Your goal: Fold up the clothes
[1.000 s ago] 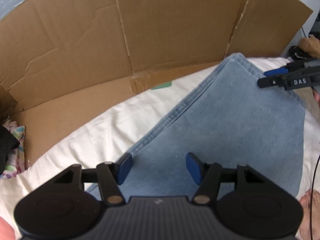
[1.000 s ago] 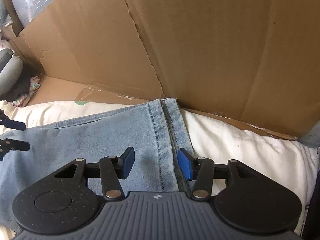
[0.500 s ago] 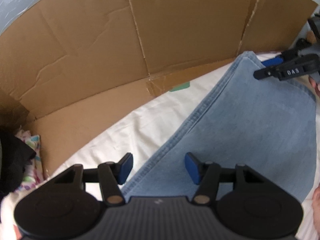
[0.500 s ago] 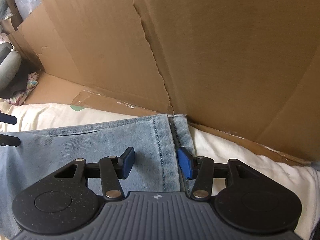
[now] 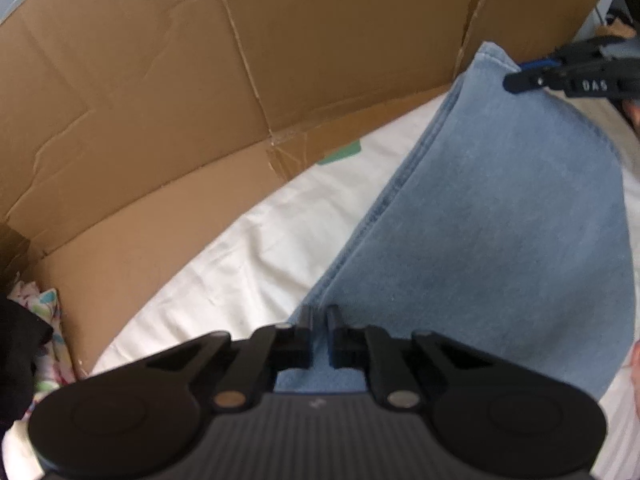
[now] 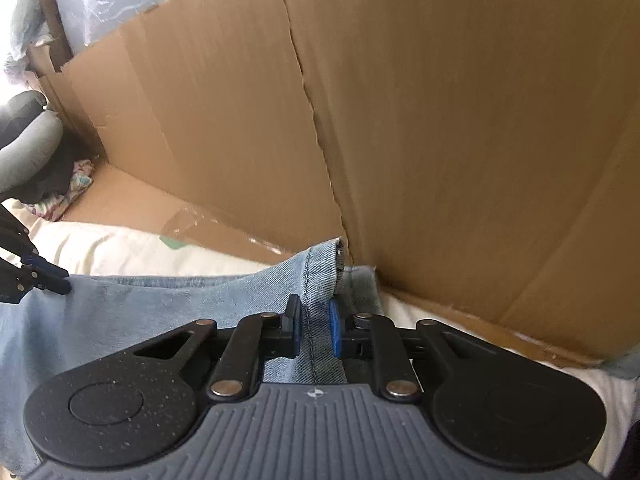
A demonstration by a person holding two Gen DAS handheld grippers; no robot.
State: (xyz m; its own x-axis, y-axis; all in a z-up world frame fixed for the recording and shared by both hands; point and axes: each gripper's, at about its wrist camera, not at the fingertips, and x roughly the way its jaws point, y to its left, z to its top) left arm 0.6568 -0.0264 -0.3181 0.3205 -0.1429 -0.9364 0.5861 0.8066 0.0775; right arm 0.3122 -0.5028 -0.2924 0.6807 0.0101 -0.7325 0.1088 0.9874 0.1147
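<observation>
Light blue jeans [image 5: 500, 220] lie flat on a white sheet [image 5: 240, 264]. In the left wrist view my left gripper [image 5: 319, 316] is shut on the near edge of the denim, its jaws almost touching. The right wrist view shows my right gripper [image 6: 314, 312] with its jaws closing on the stitched hem [image 6: 320, 264], which stands pinched up between the blue pads [image 6: 334, 332]. Each gripper shows in the other's view: the right gripper [image 5: 516, 78] at the jeans' far corner, the left gripper [image 6: 52, 282] at the denim's left edge.
A tall cardboard wall [image 5: 280, 60] stands close behind the sheet and wraps around it. A patterned cloth [image 5: 44, 320] and a dark garment [image 5: 16, 352] lie at the left. A green patch [image 5: 344, 152] sits at the cardboard's foot. A grey cushion [image 6: 24, 152] is at far left.
Both grippers went from open to closed on the denim: the left at the near edge, the right on the hem, which now rises slightly off the sheet.
</observation>
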